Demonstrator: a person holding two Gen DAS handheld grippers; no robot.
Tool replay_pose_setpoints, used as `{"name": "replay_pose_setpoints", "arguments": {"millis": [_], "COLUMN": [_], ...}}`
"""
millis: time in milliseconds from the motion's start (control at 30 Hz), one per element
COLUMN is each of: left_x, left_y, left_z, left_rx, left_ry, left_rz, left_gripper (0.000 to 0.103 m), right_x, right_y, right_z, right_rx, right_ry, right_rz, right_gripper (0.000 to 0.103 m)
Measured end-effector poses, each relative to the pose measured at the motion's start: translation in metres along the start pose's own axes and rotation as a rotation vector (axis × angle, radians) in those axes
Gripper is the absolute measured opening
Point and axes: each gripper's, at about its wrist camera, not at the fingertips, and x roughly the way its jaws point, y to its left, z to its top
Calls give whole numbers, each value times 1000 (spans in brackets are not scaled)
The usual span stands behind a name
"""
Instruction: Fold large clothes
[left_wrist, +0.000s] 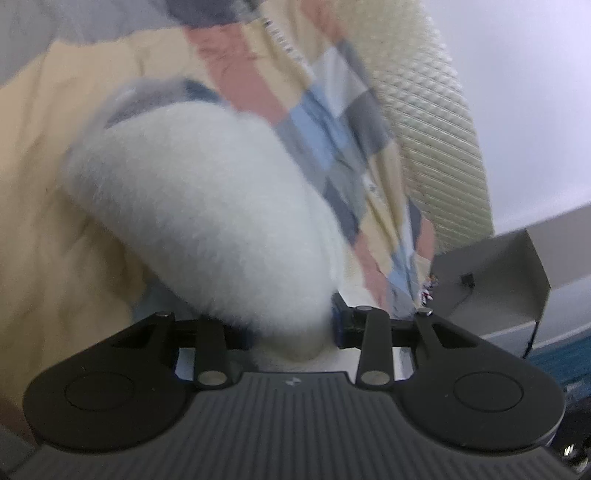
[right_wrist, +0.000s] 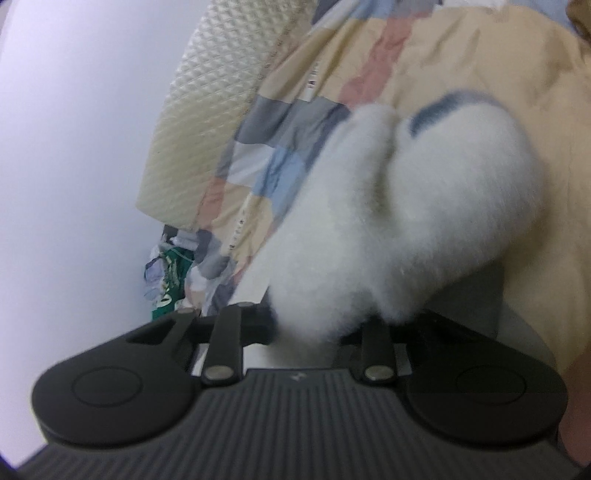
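— Nearest your lens on the left is the black body of the left tool (left_wrist: 291, 332), and a thick roll of the white fleece garment (left_wrist: 207, 206) runs straight out of it. Your left tool is clenched on that fleece; the fingertips are buried in the pile.

— And the other side?

— Same story. Your right tool (right_wrist: 314, 328) grips a bunched lobe of the garment (right_wrist: 406, 221), which swells up and to the right of the tool. Both pictures are blurred, so you are likely swinging it in the air above the patchwork bedspread (left_wrist: 332, 122).

— What can go wrong?

— You hold thick bunches, not clean edges. In my judgement the fluffy pile may creep out of a tool under the garment's weight, or the fold may land lumpy because layers are caught together. The dark trim (right_wrist: 439, 107) near the top hints which edge you have; I cannot tell more.
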Motion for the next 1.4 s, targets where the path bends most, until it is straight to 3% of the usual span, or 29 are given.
{"name": "replay_pose_setpoints", "arguments": {"millis": [233,467,600,767,867,1100,1400], "left_x": [-59,-57,-64,-69,-56,-3,101], "left_y": [-20,-19,-20,-42,-54,-81,-60], "left_z": [-18,-29,-24,-7,6,28,66], "left_rx": [53,96,121,188,210,323,286], "left_ry": [80,161,142,83,81,32,67], "left_rz": [-38,2,-38,-98,-127,-107,-25], "left_gripper": [42,56,59,60,61,61,61], "right_x": [-60,-62,-64,-64,-50,-9,65], "right_y": [21,12,24,48,58,67,49], "right_z": [-13,-18,-15,3,19,49,81], "right_rx": [-4,15,-43,-143,-211,-277,-326], "right_ry": [44,51,41,15,0,-9,33], "right_rz": [14,-28,26,81,73,30,-31], "right_gripper": [32,40,53,53,53,54,55]}}
